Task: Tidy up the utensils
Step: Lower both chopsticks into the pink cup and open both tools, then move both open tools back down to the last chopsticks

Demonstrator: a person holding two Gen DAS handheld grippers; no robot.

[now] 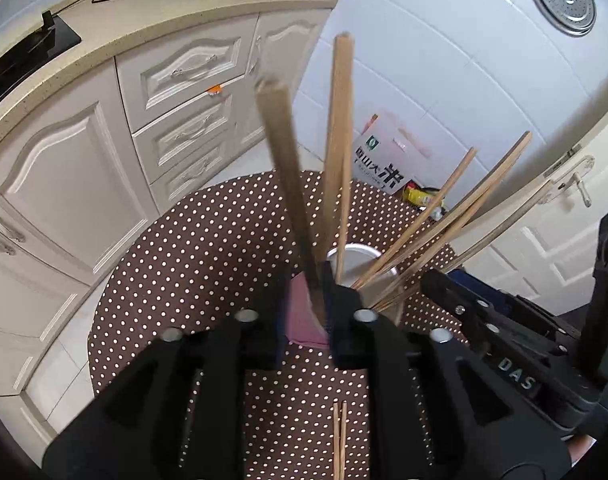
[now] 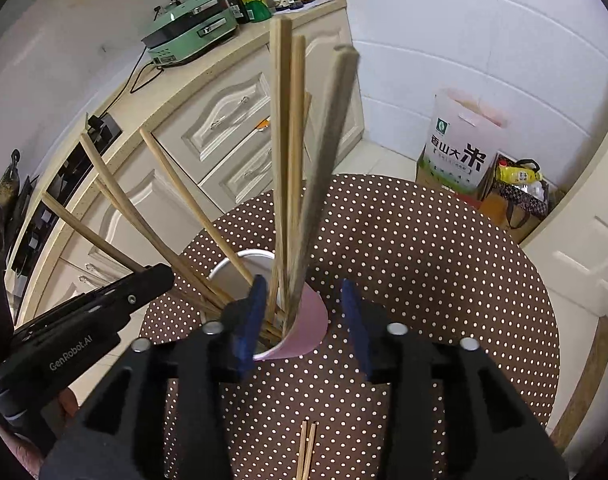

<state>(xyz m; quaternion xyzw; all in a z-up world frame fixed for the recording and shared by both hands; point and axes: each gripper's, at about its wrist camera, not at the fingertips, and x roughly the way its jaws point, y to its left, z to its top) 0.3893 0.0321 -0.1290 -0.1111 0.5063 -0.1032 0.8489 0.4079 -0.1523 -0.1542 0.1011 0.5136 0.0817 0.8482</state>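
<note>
A pink cup (image 1: 304, 322) (image 2: 310, 332) and a metal cup (image 1: 364, 250) (image 2: 228, 268) stand together on the polka-dot table (image 1: 207, 248) (image 2: 424, 264). Several wooden chopsticks (image 1: 436, 216) (image 2: 281, 152) fan out from them; my fingers hide their lower ends. My left gripper (image 1: 306, 276) is open above the pink cup, a blurred chopstick (image 1: 277, 160) standing loose between its jaws. My right gripper (image 2: 303, 284) is open wide over the same cup, with another blurred chopstick (image 2: 328, 152) free in the gap. Each gripper shows in the other's view, close beside it.
Two more chopsticks (image 1: 340, 440) (image 2: 308, 452) lie on the table near its front edge. Cream kitchen cabinets (image 1: 63, 184) (image 2: 223, 132) run along the left, with a green appliance (image 2: 187, 28) and bottles on the counter. A rice bag (image 2: 460, 144) leans against the far wall.
</note>
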